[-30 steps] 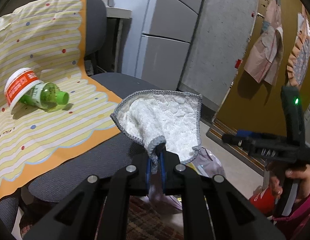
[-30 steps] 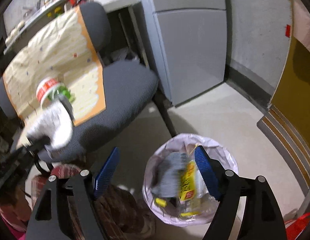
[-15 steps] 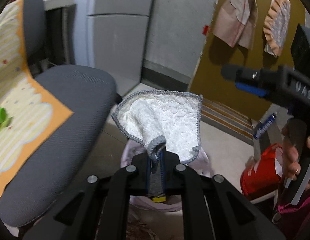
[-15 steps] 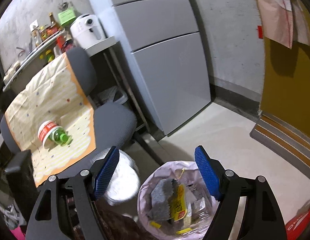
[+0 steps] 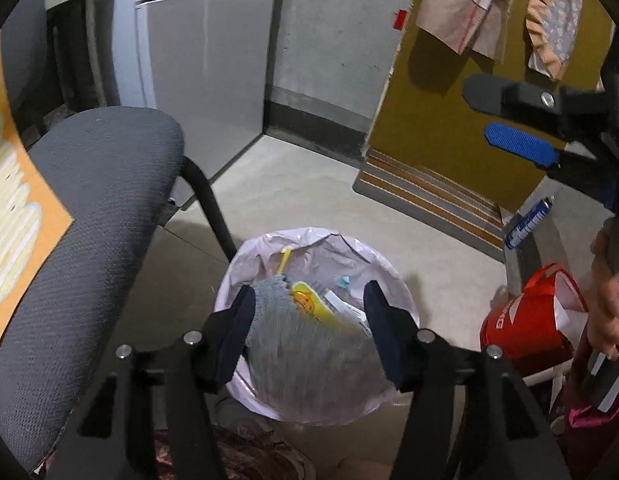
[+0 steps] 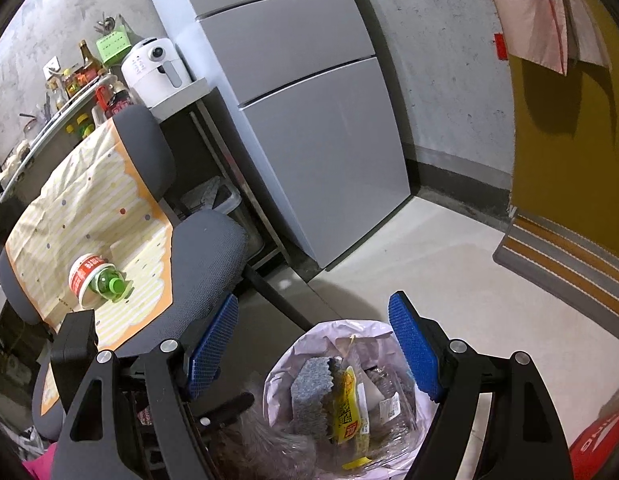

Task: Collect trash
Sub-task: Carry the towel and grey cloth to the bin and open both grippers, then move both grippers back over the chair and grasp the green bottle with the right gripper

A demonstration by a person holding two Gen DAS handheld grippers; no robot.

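A bin with a pale pink liner (image 5: pixel 309 236) stands on the floor beside the grey chair. My left gripper (image 5: pixel 309 300) hangs open right above it. Between and below its fingers is a blurred grey-white cloth (image 5: pixel 301 356), loose and dropping into the bin. My right gripper (image 6: pixel 313 344) is open and empty over the same bin (image 6: pixel 349 326), which holds a grey pad (image 6: pixel 309 392) and a yellow wrapper (image 6: pixel 349 408). A green bottle (image 6: pixel 107 282) lies in a red-and-white cup (image 6: pixel 81 270) on the chair's striped cover.
The grey office chair (image 5: pixel 89 200) stands left of the bin, with a grey fridge (image 6: pixel 309 120) behind it. A red bag (image 5: pixel 525 320) sits to the bin's right, near a person's hand (image 5: pixel 609 312). A striped mat (image 5: pixel 429 196) lies by the yellow door.
My left gripper swung from the chair to above the bin, opened and let go of the cloth, which is now falling. The right gripper stayed open and rose slightly.
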